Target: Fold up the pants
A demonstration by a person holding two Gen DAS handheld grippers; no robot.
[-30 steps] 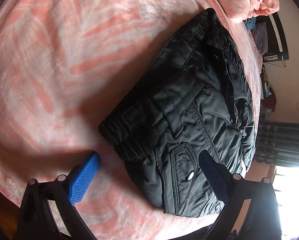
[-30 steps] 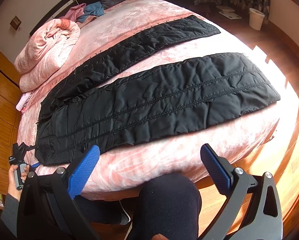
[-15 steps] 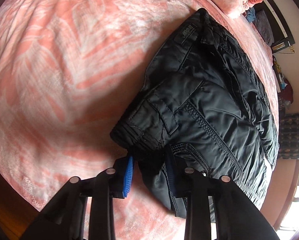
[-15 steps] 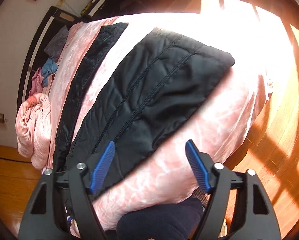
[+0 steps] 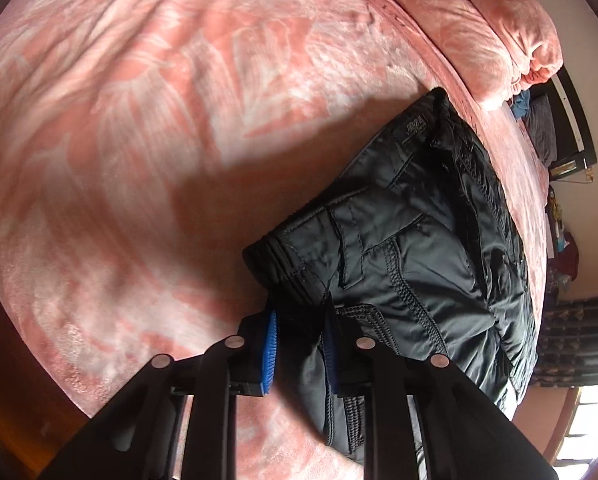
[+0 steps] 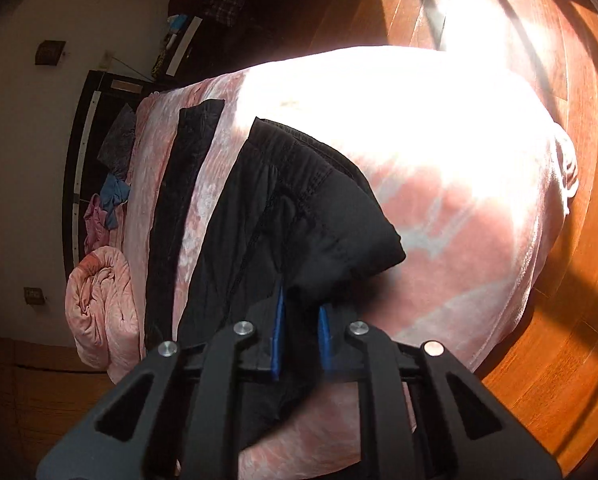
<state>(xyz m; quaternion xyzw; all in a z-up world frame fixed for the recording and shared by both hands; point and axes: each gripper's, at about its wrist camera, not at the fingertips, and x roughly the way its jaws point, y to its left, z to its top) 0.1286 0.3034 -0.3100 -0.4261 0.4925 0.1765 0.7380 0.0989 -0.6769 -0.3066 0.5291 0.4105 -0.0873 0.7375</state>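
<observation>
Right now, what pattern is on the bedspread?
Pink bedspread with pale leaf-like streaks, clearest in the left wrist view.

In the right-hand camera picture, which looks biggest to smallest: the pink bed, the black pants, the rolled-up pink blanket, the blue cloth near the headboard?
1. Pink bed
2. Black pants, though nearness to the camera enlarges them
3. Rolled pink blanket
4. Blue cloth

Around me lay a pink bed (image 5: 147,128), a rolled pink quilt (image 6: 99,308) by its dark headboard (image 6: 73,184), pale walls (image 6: 23,152), and sunlit wooden floor (image 6: 571,340).
</observation>
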